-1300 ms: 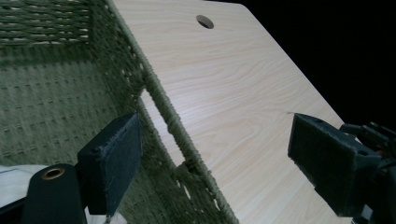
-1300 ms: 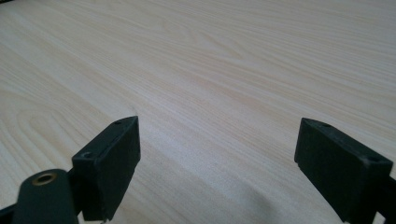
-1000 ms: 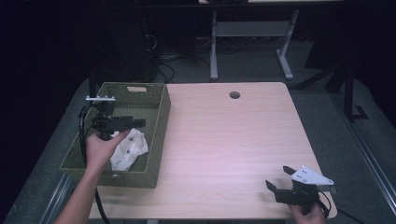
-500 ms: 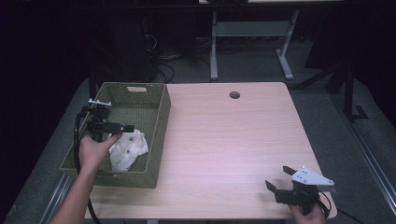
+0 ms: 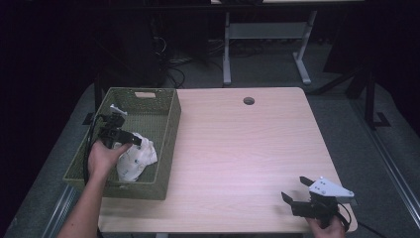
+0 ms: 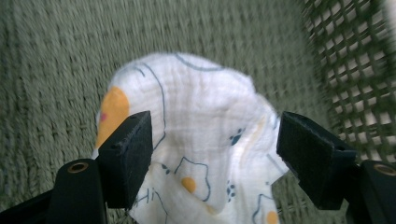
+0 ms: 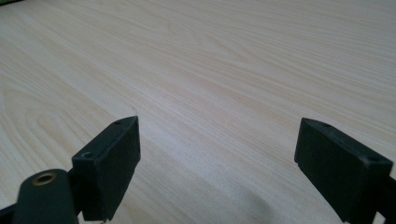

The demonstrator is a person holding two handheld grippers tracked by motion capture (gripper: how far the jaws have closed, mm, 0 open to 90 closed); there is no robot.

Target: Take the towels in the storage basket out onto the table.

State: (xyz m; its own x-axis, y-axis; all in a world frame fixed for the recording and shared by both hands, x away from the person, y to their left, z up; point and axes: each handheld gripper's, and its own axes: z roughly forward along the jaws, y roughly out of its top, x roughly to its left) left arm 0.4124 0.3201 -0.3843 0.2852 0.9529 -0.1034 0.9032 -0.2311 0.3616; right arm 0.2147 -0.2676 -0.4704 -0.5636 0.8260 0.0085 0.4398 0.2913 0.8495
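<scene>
Left tongs (image 5: 130,142) are inside the green woven basket (image 5: 168,124), at the left of the desk (image 5: 247,148), right over the white printed cloth (image 5: 134,159). Its jaws are spread wide and have just been closing in. In the left gripper view the cloth (image 6: 205,140) bulges up between the two pads (image 6: 128,149); whether either pad actually presses the fabric can't be told, and there's no pinch on it yet. The cloth is crumpled, with blue outlines and orange spots, and lies on the basket floor in the near half, closer to the right wall.

Right tongs (image 5: 296,191) sit low at the desk's near right corner, held in the right hand (image 5: 327,228), jaws spread, nothing between them. The right gripper view shows bare wood grain (image 7: 210,84) past both pads (image 7: 112,163).

Edges: the basket's right wall (image 6: 355,70) stands just beside the cloth, close to the left tongs' outer pad, so it's tight on that side. There is more basket floor (image 6: 56,60) on the other side and toward the far end with the handle slot (image 5: 144,94). The basket's near-left corner hangs past the desk edge.

Open room: the whole middle of the desk, between basket and right tongs, is free. A cable grommet hole (image 5: 248,100) sits near the far edge, well apart from both tongs.
</scene>
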